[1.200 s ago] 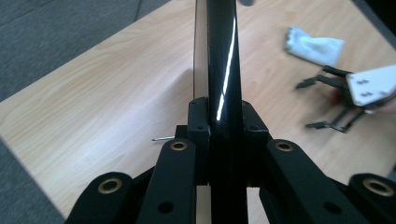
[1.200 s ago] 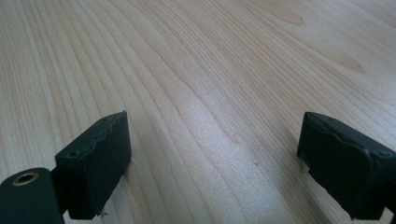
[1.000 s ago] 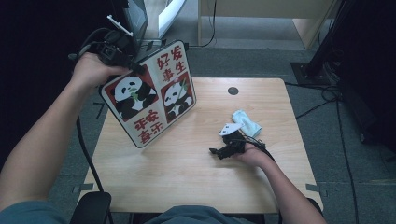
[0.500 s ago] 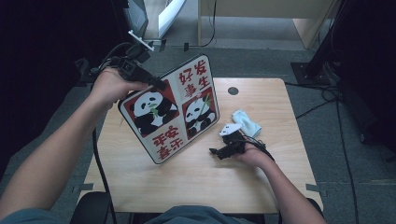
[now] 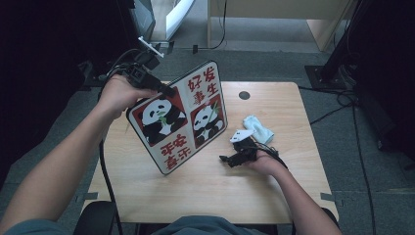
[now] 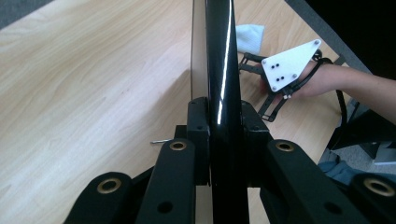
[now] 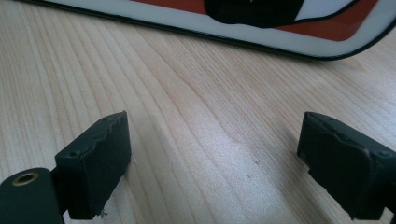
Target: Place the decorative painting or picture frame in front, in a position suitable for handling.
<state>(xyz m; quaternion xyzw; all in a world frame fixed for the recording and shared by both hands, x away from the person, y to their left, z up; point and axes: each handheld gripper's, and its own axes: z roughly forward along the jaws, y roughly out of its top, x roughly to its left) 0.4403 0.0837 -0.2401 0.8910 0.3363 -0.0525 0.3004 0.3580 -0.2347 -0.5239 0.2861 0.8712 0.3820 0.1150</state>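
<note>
We see a big wooden worktop [image 5: 205,196] first. It has a small dark round hole [image 5: 244,95] near its far edge. Next in size is the panda board [image 5: 180,116], a flat board with two pandas and red signs on it. It stands tilted on the worktop, with its low corner down on the wood and its top corner up in the air. Our left tongs [image 5: 164,89] pinch the board tight at its upper left edge. In the left gripper view the thin black edge of the panda board [image 6: 223,70] runs straight up between the two jaws, which press on it from both sides.

Our right tongs [image 5: 226,159] rest low on the worktop, just beside the board's right edge. They hang wide apart and hold nothing. In the right gripper view the board's rim [image 7: 261,32] lies across the way ahead.

A small pale blue cloth [image 5: 258,128] lies just behind the right hand [image 5: 264,161], near the board.
</note>
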